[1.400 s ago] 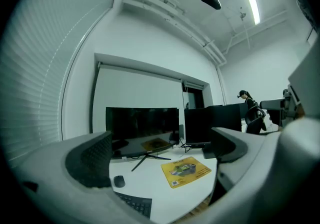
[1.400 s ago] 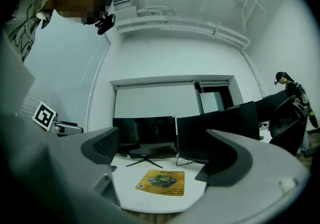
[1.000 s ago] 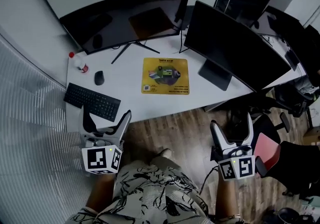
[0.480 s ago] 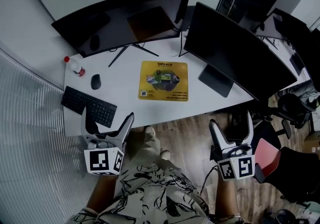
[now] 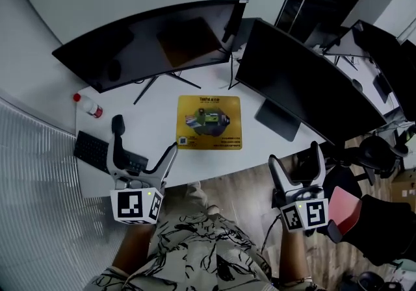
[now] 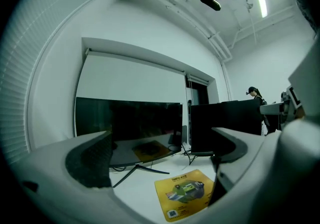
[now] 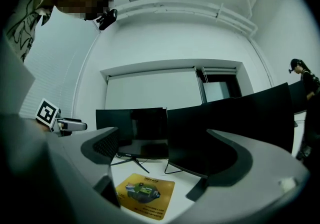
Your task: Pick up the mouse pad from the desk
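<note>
**Mouse pad (image 5: 209, 122) left flat on the table (image 5: 156, 111), untouched**

The white table is seen ahead of both hand-held grippers, and two dark monitors (image 5: 149, 39) are stood along its far side. The yellow mouse pad is laid ahead, between the two grippers. The left hand-held gripper (image 5: 145, 134) and the right hand-held gripper (image 5: 295, 154) are held with jaws spread, and nothing is gripped.

dim, cool light; fisheye-warped edges

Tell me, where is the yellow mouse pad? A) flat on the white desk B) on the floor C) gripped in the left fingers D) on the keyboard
A: the mouse pad lies flat on the desk; the left gripper and right gripper are open, neither touching it.
</note>
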Demonstrator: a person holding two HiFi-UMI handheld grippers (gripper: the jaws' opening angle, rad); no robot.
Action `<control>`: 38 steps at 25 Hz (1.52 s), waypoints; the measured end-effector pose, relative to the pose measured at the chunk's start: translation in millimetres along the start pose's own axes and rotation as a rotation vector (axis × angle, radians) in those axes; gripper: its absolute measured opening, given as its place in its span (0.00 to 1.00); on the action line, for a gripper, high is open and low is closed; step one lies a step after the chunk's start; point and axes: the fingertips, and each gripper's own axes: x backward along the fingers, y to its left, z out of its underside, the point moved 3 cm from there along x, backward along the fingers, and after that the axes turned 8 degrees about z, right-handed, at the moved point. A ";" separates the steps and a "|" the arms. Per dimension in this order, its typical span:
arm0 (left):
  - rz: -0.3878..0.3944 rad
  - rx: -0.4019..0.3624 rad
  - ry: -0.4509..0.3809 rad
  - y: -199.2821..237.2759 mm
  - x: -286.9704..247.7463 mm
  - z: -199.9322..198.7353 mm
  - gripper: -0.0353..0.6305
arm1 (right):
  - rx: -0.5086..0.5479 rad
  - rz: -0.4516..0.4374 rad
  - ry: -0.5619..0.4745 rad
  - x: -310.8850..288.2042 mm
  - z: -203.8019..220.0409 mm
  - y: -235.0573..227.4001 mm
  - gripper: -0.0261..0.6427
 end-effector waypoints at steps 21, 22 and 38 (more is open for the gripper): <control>0.079 0.082 0.096 56.4 -100.3 58.3 0.96 | 0.038 0.044 0.174 -110.0 65.0 15.0 0.86; 0.080 0.084 0.118 55.2 -103.7 66.4 0.96 | 0.040 0.043 0.192 -113.9 74.2 12.6 0.86; 0.099 0.165 0.446 42.4 -163.8 219.9 0.94 | 0.048 -0.048 0.550 -190.1 255.2 -15.0 0.88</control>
